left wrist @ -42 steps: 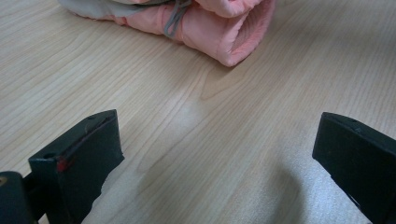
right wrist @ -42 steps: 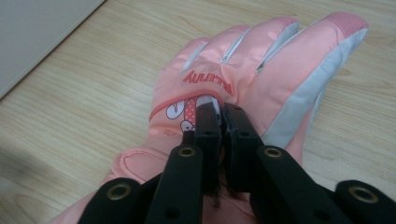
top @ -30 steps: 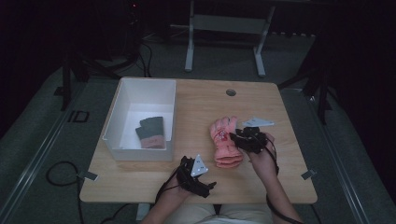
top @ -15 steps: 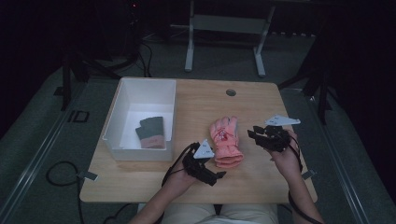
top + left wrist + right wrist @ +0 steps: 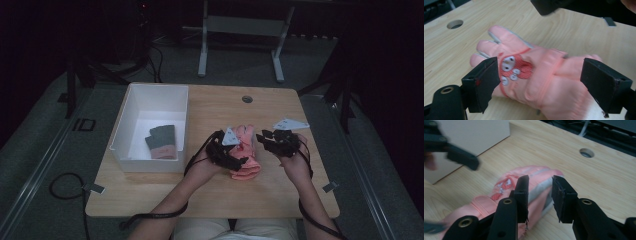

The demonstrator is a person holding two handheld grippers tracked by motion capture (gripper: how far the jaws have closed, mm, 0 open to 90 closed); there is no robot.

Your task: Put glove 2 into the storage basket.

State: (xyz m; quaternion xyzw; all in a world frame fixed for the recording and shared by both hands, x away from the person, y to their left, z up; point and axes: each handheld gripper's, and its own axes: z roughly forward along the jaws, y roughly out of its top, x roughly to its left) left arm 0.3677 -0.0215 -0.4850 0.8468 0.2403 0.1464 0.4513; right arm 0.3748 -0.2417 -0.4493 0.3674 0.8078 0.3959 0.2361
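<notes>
Left gripper view: the pink glove lies flat on the surface, at centre, between the left tool's wide-spread jaws, which have just been closing and don't yet press it. At the glove's 3 o'clock, the right tool hovers, jaws narrowly parted, holding nothing.

A dim lab: lone wooden table, floor cables, metal stand behind
</notes>
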